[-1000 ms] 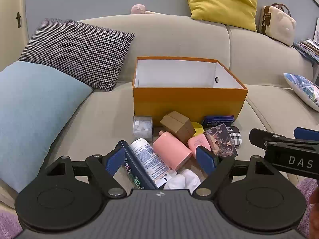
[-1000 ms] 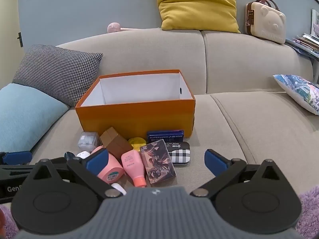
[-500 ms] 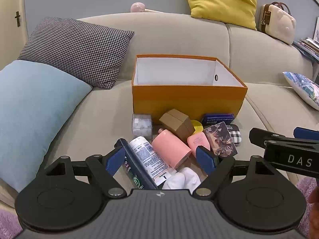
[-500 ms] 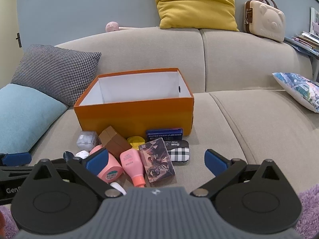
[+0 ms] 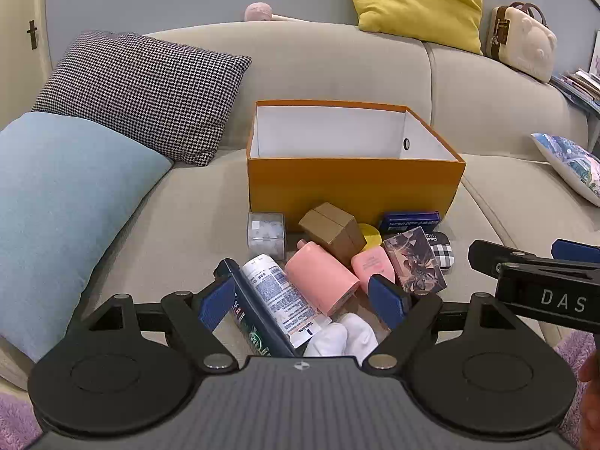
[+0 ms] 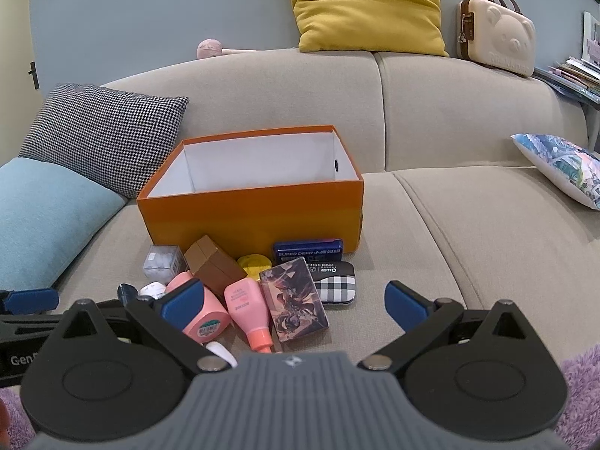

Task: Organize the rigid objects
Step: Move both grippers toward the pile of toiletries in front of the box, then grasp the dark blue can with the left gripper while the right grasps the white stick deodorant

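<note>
An open, empty orange box (image 5: 352,183) (image 6: 255,210) stands on the beige sofa seat. In front of it lies a pile: a clear cube (image 5: 265,230), a brown carton (image 5: 333,227), a pink jar (image 5: 322,281), a pink bottle (image 6: 247,303), a picture card box (image 6: 294,300), a checked case (image 6: 335,285), a blue box (image 6: 307,249), a white tube (image 5: 285,296) and a dark tube (image 5: 255,318). My left gripper (image 5: 302,300) is open just above the tubes. My right gripper (image 6: 292,298) is open above the pink bottle and card box.
A light blue cushion (image 5: 60,202) and a houndstooth cushion (image 5: 146,90) lie left of the box. A patterned cushion (image 6: 562,165) lies at the right. A yellow cushion (image 6: 363,3) and a bear-shaped case (image 6: 495,37) rest on the sofa back. A purple rug (image 6: 577,390) lies below.
Both views have risen slightly, so the box and pile sit a little lower in frame. Both grippers stay open and nothing has been picked up.
</note>
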`<action>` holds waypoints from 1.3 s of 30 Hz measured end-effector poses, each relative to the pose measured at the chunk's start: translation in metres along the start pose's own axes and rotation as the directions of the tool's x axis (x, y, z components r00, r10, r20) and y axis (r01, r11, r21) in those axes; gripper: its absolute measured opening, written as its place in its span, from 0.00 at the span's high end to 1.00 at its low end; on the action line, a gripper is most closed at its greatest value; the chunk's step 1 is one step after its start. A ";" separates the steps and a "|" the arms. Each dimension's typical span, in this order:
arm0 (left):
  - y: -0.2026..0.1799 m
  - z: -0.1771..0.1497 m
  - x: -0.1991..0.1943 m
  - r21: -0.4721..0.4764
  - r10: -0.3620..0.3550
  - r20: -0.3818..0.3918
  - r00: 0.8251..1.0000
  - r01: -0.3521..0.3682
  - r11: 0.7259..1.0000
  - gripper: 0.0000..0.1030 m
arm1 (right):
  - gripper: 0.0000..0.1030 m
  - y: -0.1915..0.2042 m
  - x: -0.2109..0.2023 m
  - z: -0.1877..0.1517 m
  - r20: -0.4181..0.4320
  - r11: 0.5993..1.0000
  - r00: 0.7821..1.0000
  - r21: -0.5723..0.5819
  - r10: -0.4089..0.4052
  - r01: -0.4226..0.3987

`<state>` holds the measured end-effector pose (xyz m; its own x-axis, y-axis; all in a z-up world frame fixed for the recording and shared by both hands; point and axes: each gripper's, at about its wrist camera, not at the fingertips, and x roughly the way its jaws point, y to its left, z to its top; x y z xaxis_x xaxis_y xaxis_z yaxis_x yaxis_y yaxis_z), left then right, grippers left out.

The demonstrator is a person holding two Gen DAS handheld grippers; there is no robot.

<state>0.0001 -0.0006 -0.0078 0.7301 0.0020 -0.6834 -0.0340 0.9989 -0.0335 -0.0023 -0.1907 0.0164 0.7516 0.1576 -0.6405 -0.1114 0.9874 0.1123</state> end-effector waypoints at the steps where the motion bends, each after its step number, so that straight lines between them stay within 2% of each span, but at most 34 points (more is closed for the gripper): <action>1: 0.000 0.000 0.000 0.000 0.000 0.000 1.000 0.000 1.000 0.08 | 0.01 0.000 0.000 0.000 0.000 1.000 1.000 0.000 0.000 0.000; 18: 0.001 -0.005 0.003 -0.005 -0.002 -0.009 1.000 0.002 1.000 0.08 | 0.01 0.000 0.001 0.001 -0.014 1.000 1.000 0.001 0.000 0.000; 26: 0.006 -0.011 0.014 -0.024 -0.030 -0.068 0.997 0.028 0.999 0.11 | 0.01 0.000 0.011 0.000 -0.067 1.000 0.998 0.005 0.011 -0.011; 32: 0.019 -0.020 0.032 -0.080 -0.074 -0.155 0.985 0.063 0.995 0.30 | 0.02 0.003 0.026 -0.011 -0.099 0.998 0.993 0.003 0.065 -0.065; 34: 0.026 -0.021 0.040 -0.104 -0.089 -0.187 0.978 0.070 0.992 0.43 | 0.04 0.006 0.034 -0.014 -0.117 0.995 0.989 -0.007 0.094 -0.095; 38: 0.039 -0.024 0.057 -0.150 -0.113 -0.239 0.964 0.078 0.986 0.50 | 0.19 0.019 0.053 -0.018 -0.158 0.988 0.980 -0.074 0.120 -0.133; 39: 0.043 -0.024 0.061 -0.165 -0.123 -0.247 0.961 0.083 0.983 0.55 | 0.23 0.023 0.059 -0.018 -0.175 0.985 0.975 -0.085 0.134 -0.151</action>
<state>0.0268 0.0412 -0.0686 0.5377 -0.1327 -0.8326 -0.0852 0.9739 -0.2103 0.0278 -0.1589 -0.0325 0.6042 0.2887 -0.7427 -0.2783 0.9498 0.1427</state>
